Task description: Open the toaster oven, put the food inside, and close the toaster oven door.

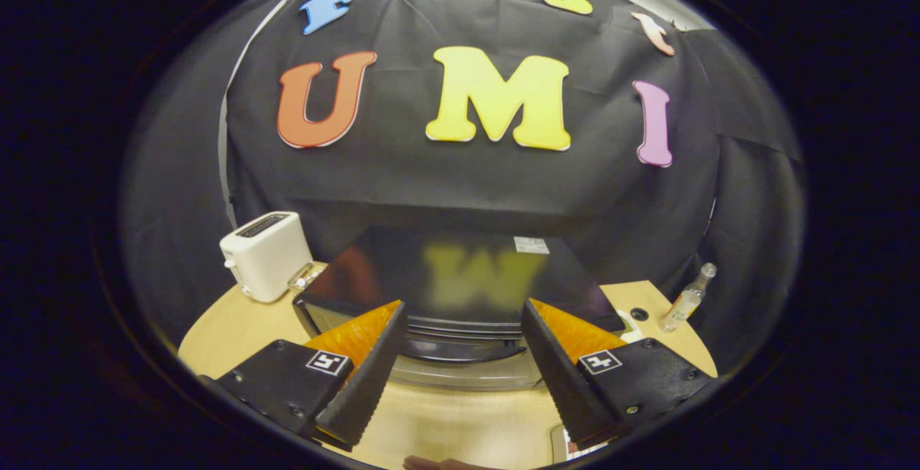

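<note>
The black toaster oven (460, 279) stands on the wooden table, seen from above and in front, its glossy top reflecting the wall. Its dark door handle (460, 349) and the top of the glass door (463, 376) lie just ahead of and between my fingertips. The door looks closed against the oven front. My gripper (463, 319) is open, fingers spread wide either side of the handle, nothing held. A bit of food or a hand shows at the near table edge (445, 464), too cut off to tell which.
A white slot toaster (266, 254) stands left of the oven on the round wooden table (230, 330). A small clear bottle (688, 299) stands to the right, near a hole in the tabletop (638, 314). A small glass object (303, 279) sits between toaster and oven.
</note>
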`<state>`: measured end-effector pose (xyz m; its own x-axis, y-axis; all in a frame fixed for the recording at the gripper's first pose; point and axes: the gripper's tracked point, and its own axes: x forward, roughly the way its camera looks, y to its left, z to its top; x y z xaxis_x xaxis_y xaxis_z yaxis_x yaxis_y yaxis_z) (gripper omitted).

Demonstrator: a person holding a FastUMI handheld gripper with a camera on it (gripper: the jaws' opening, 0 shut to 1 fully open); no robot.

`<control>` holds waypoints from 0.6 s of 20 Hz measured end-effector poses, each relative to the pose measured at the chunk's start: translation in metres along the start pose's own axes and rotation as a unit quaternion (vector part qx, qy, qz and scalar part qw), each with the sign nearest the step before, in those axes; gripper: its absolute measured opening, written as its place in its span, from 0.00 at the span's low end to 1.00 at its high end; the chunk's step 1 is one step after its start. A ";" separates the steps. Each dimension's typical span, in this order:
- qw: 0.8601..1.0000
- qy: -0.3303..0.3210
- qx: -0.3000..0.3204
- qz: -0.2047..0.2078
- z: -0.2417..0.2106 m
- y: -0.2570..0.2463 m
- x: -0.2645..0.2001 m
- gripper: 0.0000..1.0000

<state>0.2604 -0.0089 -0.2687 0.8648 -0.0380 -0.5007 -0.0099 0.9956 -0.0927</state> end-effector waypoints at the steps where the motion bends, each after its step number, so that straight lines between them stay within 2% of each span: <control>1: 1.000 0.013 0.008 0.004 -0.007 0.000 0.008 1.00; 5: 1.000 0.009 0.022 0.015 -0.006 0.004 0.010 1.00; 9: 0.999 0.025 -0.017 0.016 -0.002 0.011 0.015 1.00; 12: 0.999 0.020 0.030 0.026 -0.008 0.009 0.012 1.00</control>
<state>0.2667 -0.0011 -0.2825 0.8428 0.0122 -0.5381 -0.0231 0.9996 -0.0135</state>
